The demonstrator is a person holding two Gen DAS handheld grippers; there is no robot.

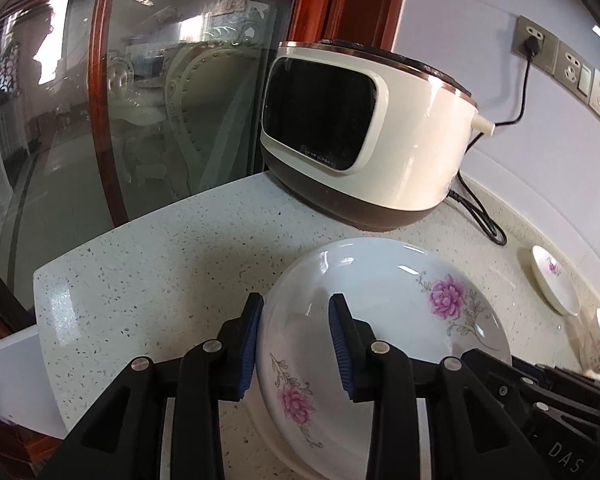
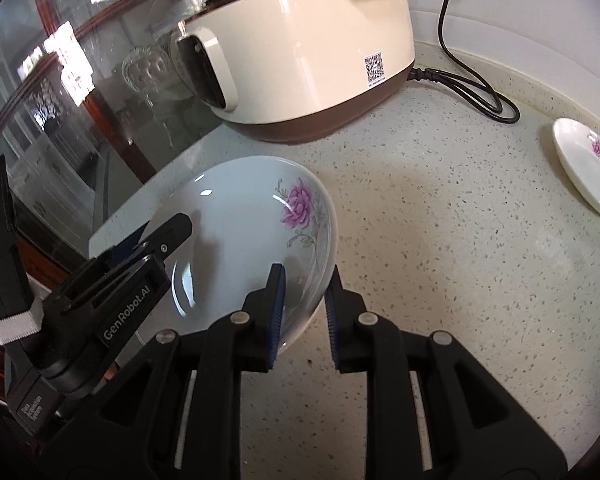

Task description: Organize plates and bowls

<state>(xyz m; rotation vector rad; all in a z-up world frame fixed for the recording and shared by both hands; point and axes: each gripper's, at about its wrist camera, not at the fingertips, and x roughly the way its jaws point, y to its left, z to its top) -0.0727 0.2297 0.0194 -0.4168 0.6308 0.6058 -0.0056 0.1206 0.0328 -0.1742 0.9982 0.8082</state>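
The bowl [image 1: 384, 344] sits on the speckled desk [image 1: 160, 264], just in front of the rice cooker [image 1: 364, 132]. We have both claws on its rim. The left claw [image 1: 296, 344] straddles the near-left wall, one pad outside, one inside; the pads lie against the wall, though how firmly they press we cannot tell. The right claw [image 2: 304, 312] straddles the opposite rim; its pads stand slightly apart from the wall, so we judge that claw open. A small plate [image 2: 588, 164] lies well apart, near the wall.

Handling: we judge the bowl to be glazed ceramic, stiff, slippery and breakable, moderately heavy. Grip the rim wall squarely, on opposite sides; keep it level.

Legible writing: "GenRobot.AI" on the left claw body, a QR code label [image 2: 374, 70] on the cooker, "DAS" on the right claw body.
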